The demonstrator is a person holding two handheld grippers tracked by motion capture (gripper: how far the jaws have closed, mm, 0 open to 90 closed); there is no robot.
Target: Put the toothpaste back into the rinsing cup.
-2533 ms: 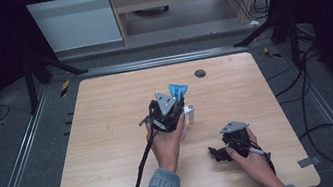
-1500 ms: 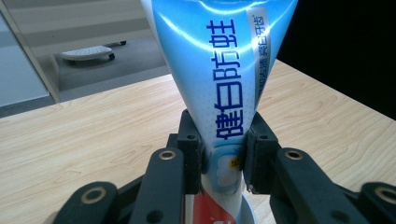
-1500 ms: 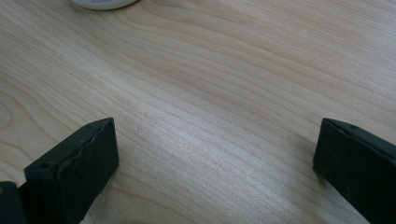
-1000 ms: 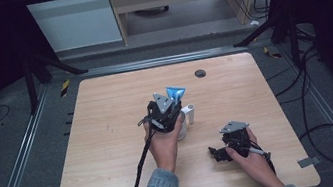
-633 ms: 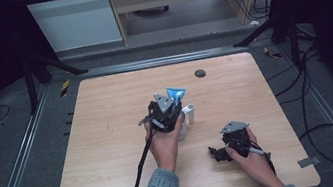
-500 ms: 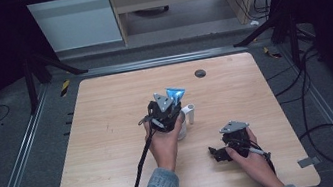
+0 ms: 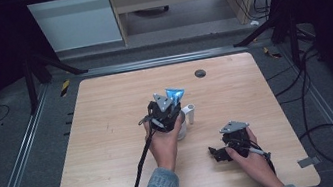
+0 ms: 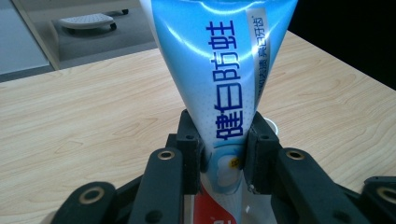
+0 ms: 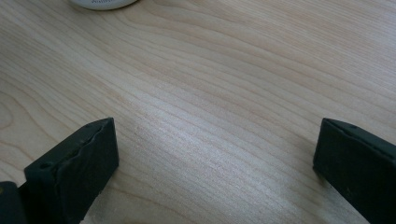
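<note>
A blue toothpaste tube with dark blue print stands upright, its wide crimped end up, and shows as a blue tip in the high view. My left gripper is shut on the tube's lower part, one black pad on each side. It sits near the table's middle. A small white round piece stands just right of it and peeks out behind the right jaw. My right gripper rests low at the front right, open, with bare wood between its jaws.
The wooden table has a dark round grommet near its far edge. A white round base shows at the top of the right gripper view. A black cable trails from the left gripper toward the front edge.
</note>
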